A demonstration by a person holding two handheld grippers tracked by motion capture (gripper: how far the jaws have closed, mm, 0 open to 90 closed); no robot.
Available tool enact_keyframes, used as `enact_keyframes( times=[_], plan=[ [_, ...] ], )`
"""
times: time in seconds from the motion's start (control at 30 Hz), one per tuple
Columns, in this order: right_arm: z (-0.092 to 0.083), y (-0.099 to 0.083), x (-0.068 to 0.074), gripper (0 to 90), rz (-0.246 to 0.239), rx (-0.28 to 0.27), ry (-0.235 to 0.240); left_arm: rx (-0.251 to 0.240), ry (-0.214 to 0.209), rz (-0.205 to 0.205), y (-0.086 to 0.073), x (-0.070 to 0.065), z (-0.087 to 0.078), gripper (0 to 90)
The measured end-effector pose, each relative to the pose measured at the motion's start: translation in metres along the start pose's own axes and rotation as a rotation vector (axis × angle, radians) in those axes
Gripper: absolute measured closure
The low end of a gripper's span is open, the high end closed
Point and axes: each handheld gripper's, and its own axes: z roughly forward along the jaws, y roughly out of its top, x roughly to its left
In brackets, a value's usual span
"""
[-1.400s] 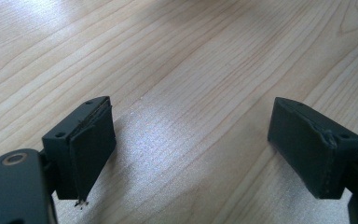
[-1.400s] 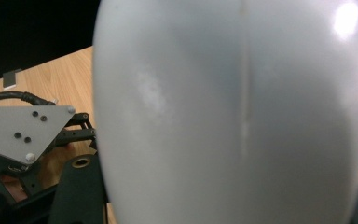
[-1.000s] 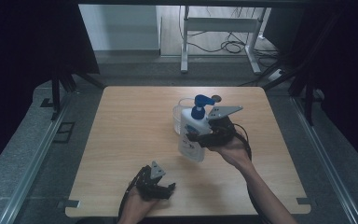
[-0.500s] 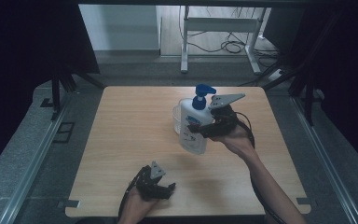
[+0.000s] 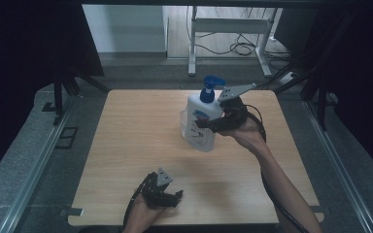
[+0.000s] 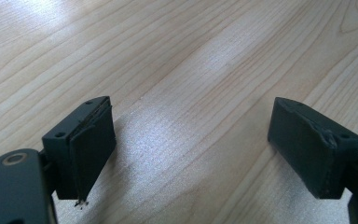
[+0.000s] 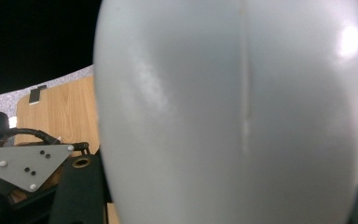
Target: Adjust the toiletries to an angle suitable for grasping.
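Note:
A white pump bottle (image 5: pixel 200 127) with a blue pump head (image 5: pixel 208 90) hangs upright over the right middle of the wooden table (image 5: pixel 126 145). My right gripper (image 5: pixel 212 124) is shut on its body from the right side. In the right gripper view the bottle's white wall (image 7: pixel 233 116) stands close in front of the camera and hides the jaws. My left gripper (image 5: pixel 173 196) rests low near the table's front edge. Its jaws stand wide apart with bare wood between them, as the left gripper view (image 6: pixel 191 149) shows.
A clear container (image 5: pixel 183 121) stands on the table just behind and left of the bottle, partly hidden. A metal stand and cables (image 5: pixel 233 46) lie on the floor beyond the far edge. The left gripper's grey plate (image 7: pixel 28 165) appears in the right gripper view.
The right gripper has risen and moved away from me with the bottle, which has gone from tilted to upright. The left gripper has stayed put.

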Motion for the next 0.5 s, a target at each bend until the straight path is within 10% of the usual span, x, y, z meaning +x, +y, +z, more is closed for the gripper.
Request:
enact_keyframes(
  times=[0.5],
  plan=[
    [0.005,0.02,-0.02,37.5,-0.044,0.007,0.006,-0.002,0.0,0.0,0.0,0.0,0.0,14.4]
  ],
)
